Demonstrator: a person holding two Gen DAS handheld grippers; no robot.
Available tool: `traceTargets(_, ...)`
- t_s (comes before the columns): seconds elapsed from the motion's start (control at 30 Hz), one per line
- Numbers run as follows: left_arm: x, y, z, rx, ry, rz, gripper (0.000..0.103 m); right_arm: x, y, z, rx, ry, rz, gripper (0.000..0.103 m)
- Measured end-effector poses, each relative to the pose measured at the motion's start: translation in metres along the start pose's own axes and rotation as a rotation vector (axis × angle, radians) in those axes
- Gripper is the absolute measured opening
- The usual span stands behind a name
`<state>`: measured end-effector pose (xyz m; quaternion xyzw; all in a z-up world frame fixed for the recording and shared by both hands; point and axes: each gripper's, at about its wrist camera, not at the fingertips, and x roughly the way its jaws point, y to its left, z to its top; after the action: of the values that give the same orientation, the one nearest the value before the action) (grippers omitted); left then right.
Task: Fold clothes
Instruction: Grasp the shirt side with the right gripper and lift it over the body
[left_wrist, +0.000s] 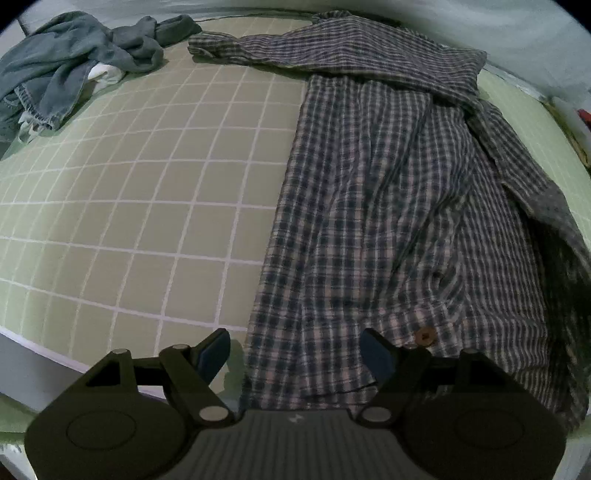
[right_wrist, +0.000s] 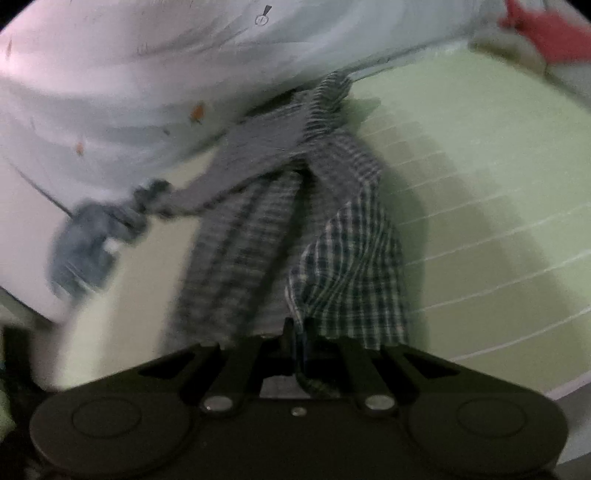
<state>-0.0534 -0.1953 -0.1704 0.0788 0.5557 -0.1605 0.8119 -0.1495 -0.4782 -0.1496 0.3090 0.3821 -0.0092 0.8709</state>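
The plaid shirt (left_wrist: 388, 206) lies spread on the gridded green surface (left_wrist: 147, 206). The right tongs (right_wrist: 295, 332), clenched on its edge, lift that side: a side fold, I judge. The left tongs (left_wrist: 295, 350) hover released over the hem; next, pin it.

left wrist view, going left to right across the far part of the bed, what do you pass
crumpled blue denim garment → white cloth tucked under it → bare green grid-pattern sheet → plaid button-up shirt → narrow strip of green sheet at the bed's right edge
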Motion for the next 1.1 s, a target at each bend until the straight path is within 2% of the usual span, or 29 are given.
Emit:
traceTargets(0.17,-0.003,0.007,-0.001,0.011,0.005,-0.008,0.078,0.029,0.009,-0.004,0.117,0.046,0.097,0.004)
traceTargets(0.23,-0.004,0.010,-0.001,0.013,0.008,-0.012,0.078,0.043,0.009,-0.008,0.168,0.077,0.118,0.007)
traceTargets(0.33,-0.002,0.012,0.001,0.018,0.017,-0.017,0.078,0.068,0.005,-0.021,0.210,0.170,0.067,0.017)
traceTargets(0.37,-0.001,0.014,0.002,0.021,0.019,-0.018,0.078,0.072,0.005,-0.023,0.218,0.188,0.060,0.023)
traceTargets(0.43,0.000,0.018,0.002,0.026,0.024,-0.022,0.078,0.076,0.007,-0.027,0.229,0.208,0.061,0.028)
traceTargets(0.5,0.001,0.020,0.003,0.024,0.029,-0.023,0.078,0.080,0.009,-0.029,0.237,0.228,0.063,0.041)
traceTargets(0.63,0.002,0.025,0.008,0.002,0.033,-0.033,0.078,0.081,0.013,-0.026,0.261,0.226,0.097,0.054)
traceTargets(0.73,0.002,0.025,0.008,-0.002,0.029,-0.027,0.078,0.076,0.006,-0.024,0.329,0.185,0.139,0.055)
traceTargets(0.8,0.000,0.024,0.006,0.001,0.028,-0.019,0.078,0.069,-0.002,-0.021,0.372,0.145,0.143,0.062)
traceTargets(0.87,-0.001,0.023,0.002,0.011,0.032,-0.014,0.078,0.059,-0.005,-0.018,0.361,0.098,0.095,0.070)
traceTargets(0.93,-0.001,0.021,-0.003,0.023,0.041,-0.010,0.078,0.048,-0.008,-0.015,0.341,0.052,0.039,0.071)
traceTargets(1.0,-0.001,0.019,-0.007,0.033,0.051,-0.006,0.078,0.041,-0.008,-0.014,0.278,0.028,-0.064,0.071)
traceTargets(1.1,0.000,0.015,-0.013,0.044,0.062,-0.004,0.078,0.040,-0.004,-0.020,0.114,0.031,-0.262,0.071)
